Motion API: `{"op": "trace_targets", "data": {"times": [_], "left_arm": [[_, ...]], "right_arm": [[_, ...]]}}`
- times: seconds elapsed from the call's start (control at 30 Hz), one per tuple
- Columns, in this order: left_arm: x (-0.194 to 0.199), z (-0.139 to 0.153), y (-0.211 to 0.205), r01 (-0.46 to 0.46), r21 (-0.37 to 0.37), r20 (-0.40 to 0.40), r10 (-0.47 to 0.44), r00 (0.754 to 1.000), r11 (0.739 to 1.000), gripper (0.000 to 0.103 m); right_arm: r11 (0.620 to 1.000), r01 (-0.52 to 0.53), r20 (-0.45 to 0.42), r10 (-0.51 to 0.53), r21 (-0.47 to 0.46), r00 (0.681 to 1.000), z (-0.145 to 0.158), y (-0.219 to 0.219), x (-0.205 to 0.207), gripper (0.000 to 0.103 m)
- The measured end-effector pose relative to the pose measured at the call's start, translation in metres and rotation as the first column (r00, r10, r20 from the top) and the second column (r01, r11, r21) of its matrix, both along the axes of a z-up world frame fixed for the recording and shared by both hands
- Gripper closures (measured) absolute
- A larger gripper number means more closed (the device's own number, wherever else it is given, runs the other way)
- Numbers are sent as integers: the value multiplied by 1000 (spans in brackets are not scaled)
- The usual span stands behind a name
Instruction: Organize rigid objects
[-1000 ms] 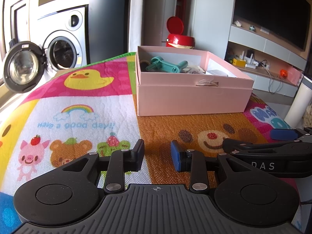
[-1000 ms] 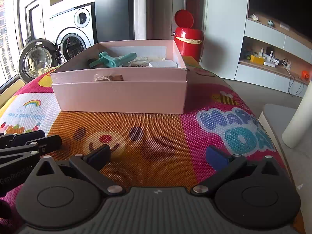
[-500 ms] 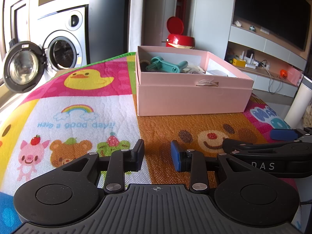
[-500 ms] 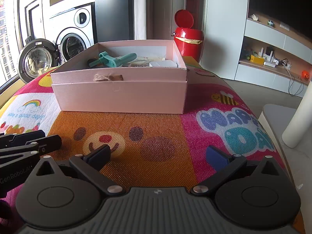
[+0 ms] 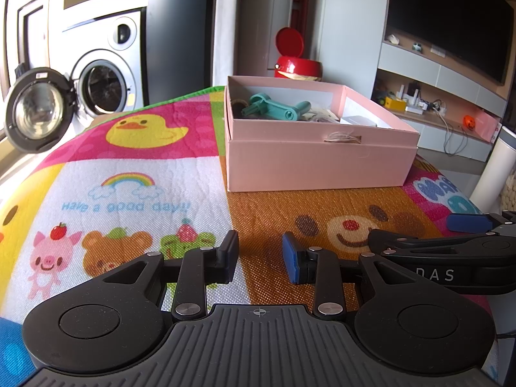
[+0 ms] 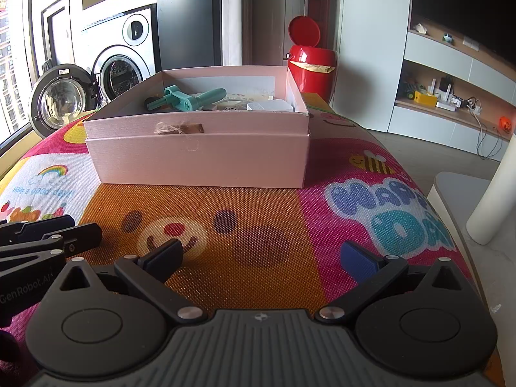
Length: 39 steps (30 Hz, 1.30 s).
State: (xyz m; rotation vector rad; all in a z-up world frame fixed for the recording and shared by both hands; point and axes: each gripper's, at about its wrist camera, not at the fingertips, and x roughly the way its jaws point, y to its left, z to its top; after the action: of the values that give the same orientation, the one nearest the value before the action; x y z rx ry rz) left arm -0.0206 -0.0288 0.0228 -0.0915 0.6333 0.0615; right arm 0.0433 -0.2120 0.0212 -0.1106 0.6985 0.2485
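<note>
jaws empty; teal tool in pink box

Pink cardboard box seen resting flat on colourful play mat, lid off, top open, twine tag fixed at front rim. Teal plastic tool seen lying on its side inside box, toward left, propped on other contents. White flat item seen at right of box interior. Remaining contents too small to be told apart.
</note>
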Motion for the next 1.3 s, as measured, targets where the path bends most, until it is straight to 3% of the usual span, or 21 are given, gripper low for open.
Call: {"op": "trace_targets", "data": {"times": [1.3], "left_arm": [[0, 0, -1, 1, 12, -2, 0, 1000, 1000, 69]], "right_arm": [[1000, 0, 0, 0, 0, 1000, 0, 0, 0, 0]]}}
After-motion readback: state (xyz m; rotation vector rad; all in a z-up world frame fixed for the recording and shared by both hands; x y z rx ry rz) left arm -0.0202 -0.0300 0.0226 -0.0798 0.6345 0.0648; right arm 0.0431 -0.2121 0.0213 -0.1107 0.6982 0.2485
